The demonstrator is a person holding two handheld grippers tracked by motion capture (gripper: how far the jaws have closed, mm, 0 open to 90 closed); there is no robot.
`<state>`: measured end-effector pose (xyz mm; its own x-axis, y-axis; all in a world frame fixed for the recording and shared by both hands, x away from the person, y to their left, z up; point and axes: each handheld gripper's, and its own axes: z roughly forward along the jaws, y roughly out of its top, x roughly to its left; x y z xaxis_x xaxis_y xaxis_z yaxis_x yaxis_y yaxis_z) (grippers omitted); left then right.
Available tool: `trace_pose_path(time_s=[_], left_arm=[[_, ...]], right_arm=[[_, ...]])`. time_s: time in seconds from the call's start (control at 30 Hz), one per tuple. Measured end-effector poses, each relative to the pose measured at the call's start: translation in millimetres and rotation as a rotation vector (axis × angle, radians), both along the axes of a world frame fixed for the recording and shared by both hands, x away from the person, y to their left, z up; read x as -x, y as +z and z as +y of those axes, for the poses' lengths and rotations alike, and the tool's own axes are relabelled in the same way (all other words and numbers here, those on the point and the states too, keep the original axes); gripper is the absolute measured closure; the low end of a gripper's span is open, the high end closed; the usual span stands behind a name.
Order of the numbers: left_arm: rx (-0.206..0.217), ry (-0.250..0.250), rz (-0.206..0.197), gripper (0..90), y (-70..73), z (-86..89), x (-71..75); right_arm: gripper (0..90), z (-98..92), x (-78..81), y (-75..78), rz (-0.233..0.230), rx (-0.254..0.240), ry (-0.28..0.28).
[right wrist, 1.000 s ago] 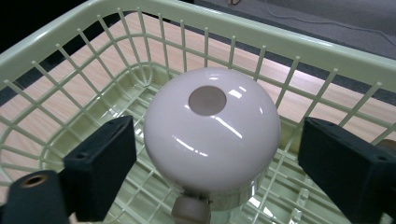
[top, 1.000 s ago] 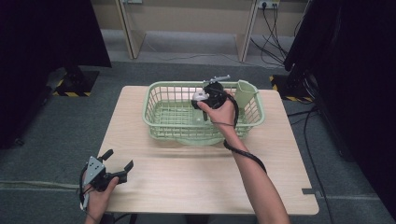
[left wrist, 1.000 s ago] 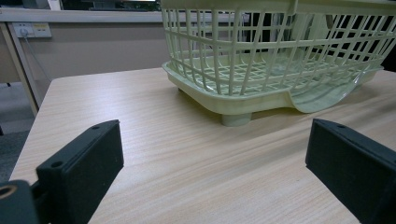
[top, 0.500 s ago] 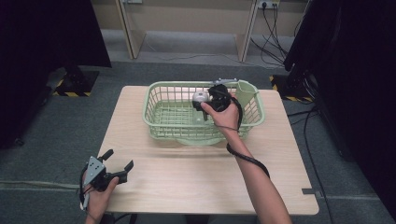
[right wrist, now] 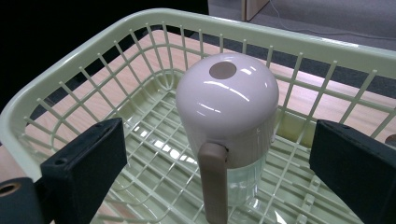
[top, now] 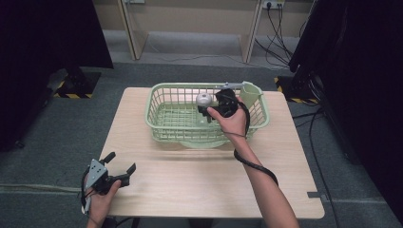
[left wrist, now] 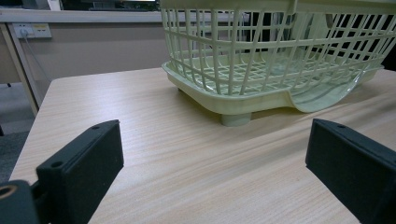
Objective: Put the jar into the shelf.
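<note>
— Right gripper view: where's the bottle?
— Upright in the basket, between the right claw's jaws, which have just been opening, untouched.
— Left claw?
— Wide open, empty, over the tabletop.

High view looks down from above; both gripper views sit low, sharing the basket.

Black blocky jaw pads are seen on the right gripper; a black cable is looped from it.
</note>
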<state>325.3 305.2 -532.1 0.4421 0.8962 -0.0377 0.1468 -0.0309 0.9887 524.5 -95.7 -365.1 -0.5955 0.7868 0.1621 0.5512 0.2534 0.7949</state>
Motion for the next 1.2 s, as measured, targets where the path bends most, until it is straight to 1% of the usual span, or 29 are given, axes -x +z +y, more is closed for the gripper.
trace_pose_path(time_s=[0.23,0.43,0.83,1.0,1.1,1.2], left_arm=[[0.0,0.001,0.0,3.7,0.0,-0.1,0.0],[-0.001,0.001,-0.001,3.7,0.0,-0.2,0.0],[-0.005,0.002,0.001,3.7,0.1,-0.2,0.0],[-0.002,0.003,0.0,3.7,0.0,-0.4,0.0],[-0.006,0.003,0.0,3.7,0.1,-0.3,0.1],[-0.006,0.003,0.0,3.7,0.1,-0.3,0.1]], right_arm=[[4.4,-3.4,9.5,1.0,-0.011,-0.007,0.01],[4.4,-5.7,13.8,0.4,-0.015,-0.008,0.01],[4.4,-15.9,27.4,-1.0,-0.035,-0.01,0.014],[4.4,-19.7,31.8,-4.3,-0.029,-0.016,0.012],[4.5,-22.0,35.0,-6.0,-0.047,-0.022,0.01],[4.5,-23.9,37.8,-7.5,-0.051,-0.022,0.008]])
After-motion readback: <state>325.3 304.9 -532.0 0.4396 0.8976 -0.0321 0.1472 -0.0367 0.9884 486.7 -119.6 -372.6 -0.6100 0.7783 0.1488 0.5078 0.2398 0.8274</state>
